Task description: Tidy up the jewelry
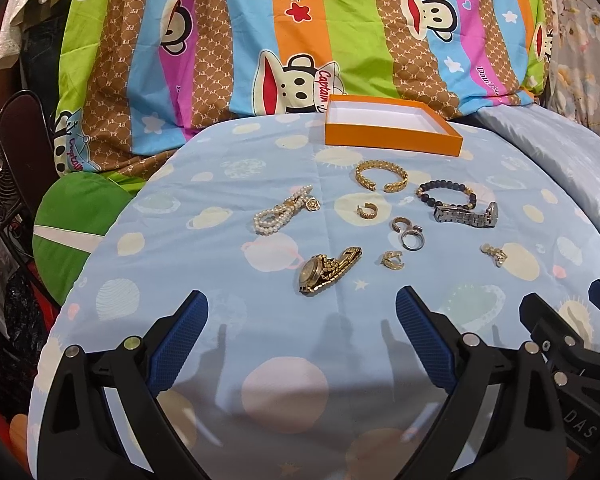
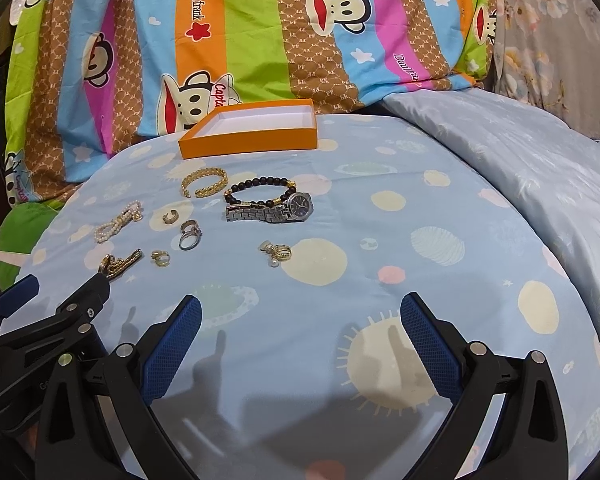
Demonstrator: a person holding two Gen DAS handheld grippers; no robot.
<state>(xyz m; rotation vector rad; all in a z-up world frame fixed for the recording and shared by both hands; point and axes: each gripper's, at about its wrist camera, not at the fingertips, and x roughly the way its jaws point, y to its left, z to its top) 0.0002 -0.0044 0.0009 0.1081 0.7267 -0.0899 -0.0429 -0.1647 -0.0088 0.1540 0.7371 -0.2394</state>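
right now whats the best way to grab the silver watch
Probably with the right gripper, from above: close the jaws across the flat link band of the silver watch, left of the raised dial. The band lies stretched out, clear of the black bead bracelet.

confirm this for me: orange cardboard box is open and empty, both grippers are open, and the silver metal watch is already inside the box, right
Not quite. The silver metal watch is not in the box; it lies on the blue planet-print sheet, touching the black bead bracelet, as the right wrist view shows. The orange cardboard box is open and empty, and the left gripper and right gripper are both open.
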